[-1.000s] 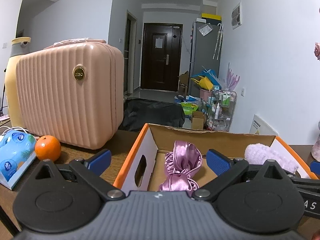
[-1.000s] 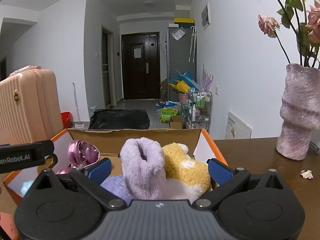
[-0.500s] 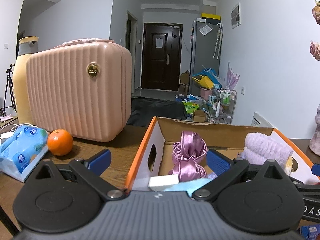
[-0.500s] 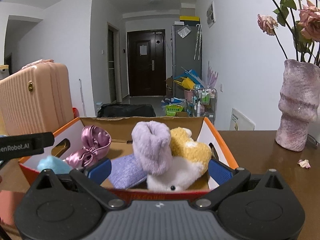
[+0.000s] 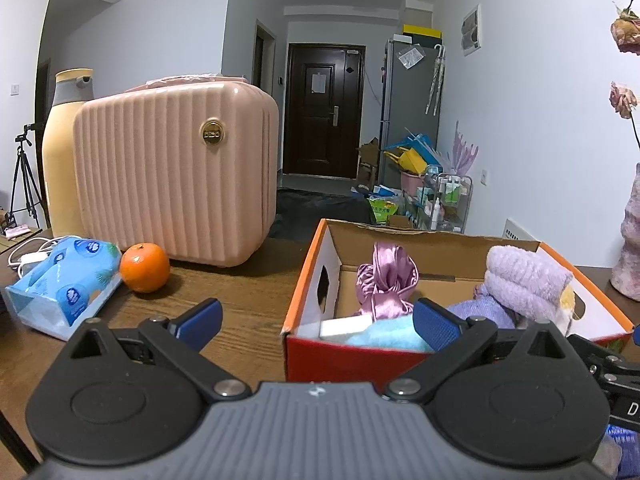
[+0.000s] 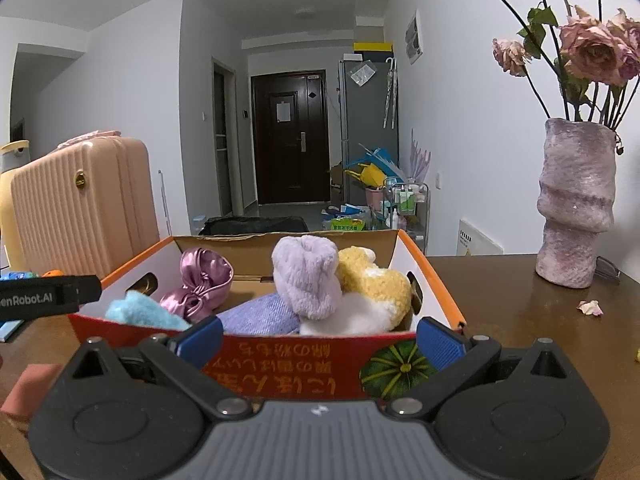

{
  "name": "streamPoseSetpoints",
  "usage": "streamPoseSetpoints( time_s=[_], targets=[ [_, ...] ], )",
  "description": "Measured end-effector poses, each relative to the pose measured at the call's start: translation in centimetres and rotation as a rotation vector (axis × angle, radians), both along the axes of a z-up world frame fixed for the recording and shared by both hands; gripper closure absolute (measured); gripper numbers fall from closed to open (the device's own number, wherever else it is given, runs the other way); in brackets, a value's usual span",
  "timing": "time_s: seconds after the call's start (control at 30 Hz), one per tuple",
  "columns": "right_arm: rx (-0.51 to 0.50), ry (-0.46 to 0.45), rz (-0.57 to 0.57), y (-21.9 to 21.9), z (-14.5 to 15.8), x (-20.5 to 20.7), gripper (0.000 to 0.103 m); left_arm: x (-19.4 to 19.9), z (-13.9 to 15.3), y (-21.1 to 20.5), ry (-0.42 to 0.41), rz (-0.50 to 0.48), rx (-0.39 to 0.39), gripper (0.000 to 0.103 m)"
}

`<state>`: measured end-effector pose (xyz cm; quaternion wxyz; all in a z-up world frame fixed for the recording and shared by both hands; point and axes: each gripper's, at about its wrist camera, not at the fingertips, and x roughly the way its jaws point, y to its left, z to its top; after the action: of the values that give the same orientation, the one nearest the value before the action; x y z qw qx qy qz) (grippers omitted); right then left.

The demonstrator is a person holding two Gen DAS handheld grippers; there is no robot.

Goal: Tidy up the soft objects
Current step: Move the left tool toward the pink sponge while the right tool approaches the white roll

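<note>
Both grippers — left (image 5: 316, 316), right (image 6: 320, 336), jaws apart and empty — have backed away from the box (image 6: 432, 280), so its soft things look sorted.

The box (image 6: 436, 292) ahead of the right gripper (image 6: 320, 340) is matt cardboard. Inside it, the pouch (image 6: 204, 280) is glossy satin, the sock (image 6: 308, 276) is fluffy fleece. To the gripper's right, the vase (image 6: 576, 208) looks rough, the table (image 6: 520, 320) is smooth wood.
</note>
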<state>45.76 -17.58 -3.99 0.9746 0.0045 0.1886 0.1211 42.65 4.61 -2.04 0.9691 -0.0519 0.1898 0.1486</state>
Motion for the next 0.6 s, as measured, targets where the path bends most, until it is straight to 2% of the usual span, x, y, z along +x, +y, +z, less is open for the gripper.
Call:
streamPoseSetpoints(
  time_s=[0.6],
  targets=[
    [-0.009, -0.014, 0.021, 0.3, -0.2, -6.9, 0.000, -5.7, -0.3, 0.4, 0.026, -0.024, 0.006, 0.000]
  ],
)
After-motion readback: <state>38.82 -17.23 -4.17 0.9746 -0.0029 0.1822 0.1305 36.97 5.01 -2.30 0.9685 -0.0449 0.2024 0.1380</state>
